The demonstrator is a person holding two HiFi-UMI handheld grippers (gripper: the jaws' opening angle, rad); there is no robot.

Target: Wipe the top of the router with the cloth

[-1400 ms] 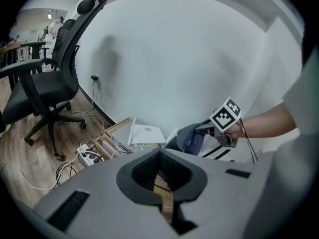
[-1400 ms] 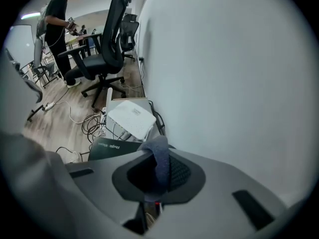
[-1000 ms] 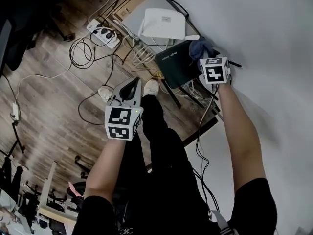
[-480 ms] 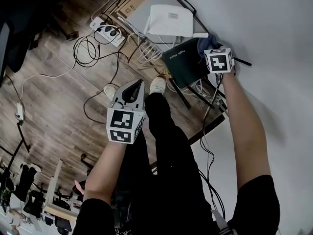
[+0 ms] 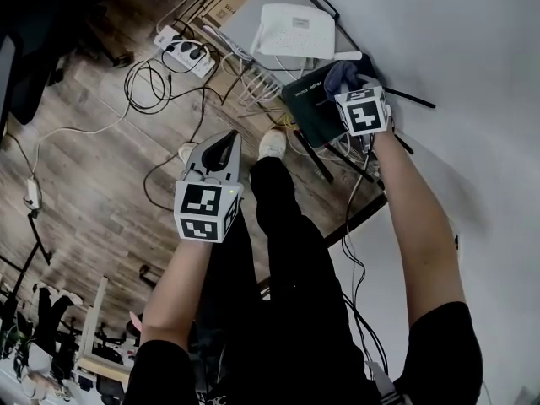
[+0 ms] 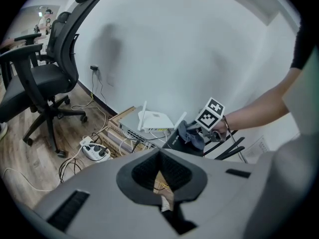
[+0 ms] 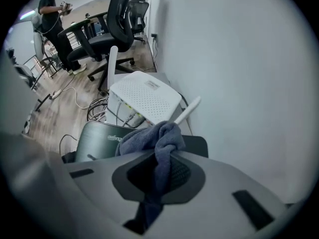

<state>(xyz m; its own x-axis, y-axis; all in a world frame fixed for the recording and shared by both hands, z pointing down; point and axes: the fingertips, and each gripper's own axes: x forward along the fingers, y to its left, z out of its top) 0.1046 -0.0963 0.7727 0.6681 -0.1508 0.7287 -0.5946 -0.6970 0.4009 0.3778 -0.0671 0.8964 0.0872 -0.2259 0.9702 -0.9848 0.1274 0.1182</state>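
Observation:
A dark green router (image 5: pixel 308 106) lies on the floor by the white wall, with black antennas sticking out to its right. My right gripper (image 5: pixel 348 87) is shut on a blue-grey cloth (image 5: pixel 340 75) and presses it onto the router's far right part. In the right gripper view the cloth (image 7: pixel 155 136) bunches out of the jaws over the dark router (image 7: pixel 102 139). My left gripper (image 5: pixel 221 148) hangs shut and holds nothing, well to the left over my leg. The left gripper view shows the cloth (image 6: pixel 192 133) on the dark router (image 6: pixel 173 140).
A white router (image 5: pixel 295 30) sits on a grey switch and cardboard box just beyond the dark one. A power strip (image 5: pixel 180 51) and tangled cables (image 5: pixel 152 87) lie on the wooden floor. An office chair (image 6: pixel 47 71) stands at left, and a person (image 7: pixel 52 9) stands far off.
My right gripper has slid the cloth a little leftwards across the dark router's top. The left gripper has hardly moved.

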